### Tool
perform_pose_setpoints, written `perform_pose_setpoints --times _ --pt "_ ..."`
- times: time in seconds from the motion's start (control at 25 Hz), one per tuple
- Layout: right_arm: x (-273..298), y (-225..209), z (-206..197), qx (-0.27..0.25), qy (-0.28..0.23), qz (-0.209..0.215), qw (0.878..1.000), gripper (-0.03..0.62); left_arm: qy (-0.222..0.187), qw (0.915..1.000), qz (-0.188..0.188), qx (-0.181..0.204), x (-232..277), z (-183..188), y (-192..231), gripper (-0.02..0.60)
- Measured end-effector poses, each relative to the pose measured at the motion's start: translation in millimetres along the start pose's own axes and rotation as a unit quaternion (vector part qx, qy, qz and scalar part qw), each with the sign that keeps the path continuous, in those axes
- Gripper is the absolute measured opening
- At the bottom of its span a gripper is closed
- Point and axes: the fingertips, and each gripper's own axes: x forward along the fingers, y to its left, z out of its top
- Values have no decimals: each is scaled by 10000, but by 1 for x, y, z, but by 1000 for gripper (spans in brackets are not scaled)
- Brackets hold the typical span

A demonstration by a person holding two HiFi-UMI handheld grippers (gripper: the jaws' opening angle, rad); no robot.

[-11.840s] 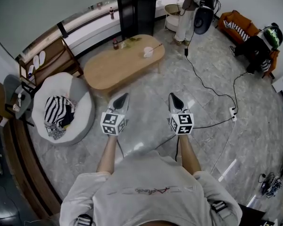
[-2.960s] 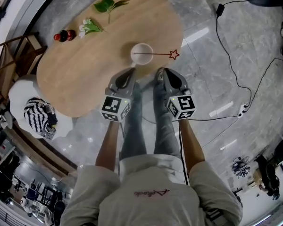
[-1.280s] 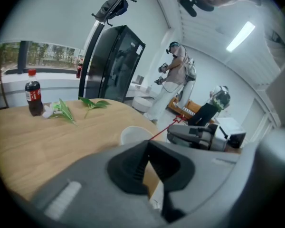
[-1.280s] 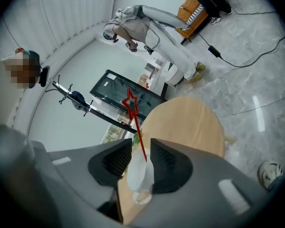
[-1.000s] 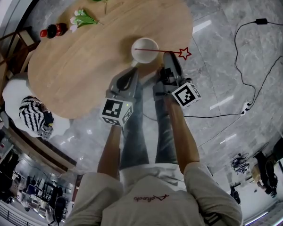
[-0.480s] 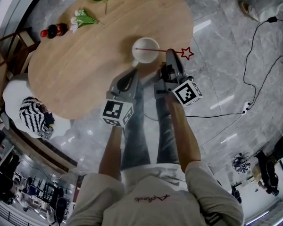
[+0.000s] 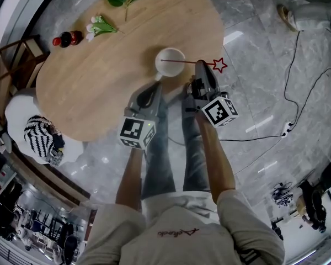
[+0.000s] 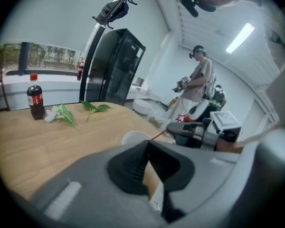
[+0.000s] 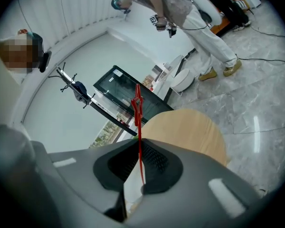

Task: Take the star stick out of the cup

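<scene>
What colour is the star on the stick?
Red. The star stick shows best in the right gripper view.

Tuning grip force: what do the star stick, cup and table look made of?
The star stick is a thin red rod with an outline star, likely wire or plastic; it is too thin to tell. The cup is plain white and smooth, probably glazed ceramic, possibly plastic. The table shows light wood grain with a matte finish; solid or veneer is unclear.

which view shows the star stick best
The head view: the whole star stick runs from cup to star. The right gripper view shows it foreshortened, pinched in jaws that have just been closing; the left gripper view, a small sliver.
</scene>
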Motion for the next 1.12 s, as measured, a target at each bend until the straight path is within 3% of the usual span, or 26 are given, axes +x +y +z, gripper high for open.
perform_pose_setpoints --times 0.32,0.48,0.72,1.12 --pt "-7 44 19 -1376 357 163 9897 15 -183 9998 49 72 -9 33 -9 3" --pt "-11 72 21 -2243 588 343 9721 15 -270 9995 68 131 -15 49 -15 3" --pt "-18 115 26 -3384 798 560 9359 15 -420 9986 129 300 -28 82 -21 3" --pt "-51 189 56 -3800 756 768 9187 15 -814 9946 249 592 -71 162 -40 3"
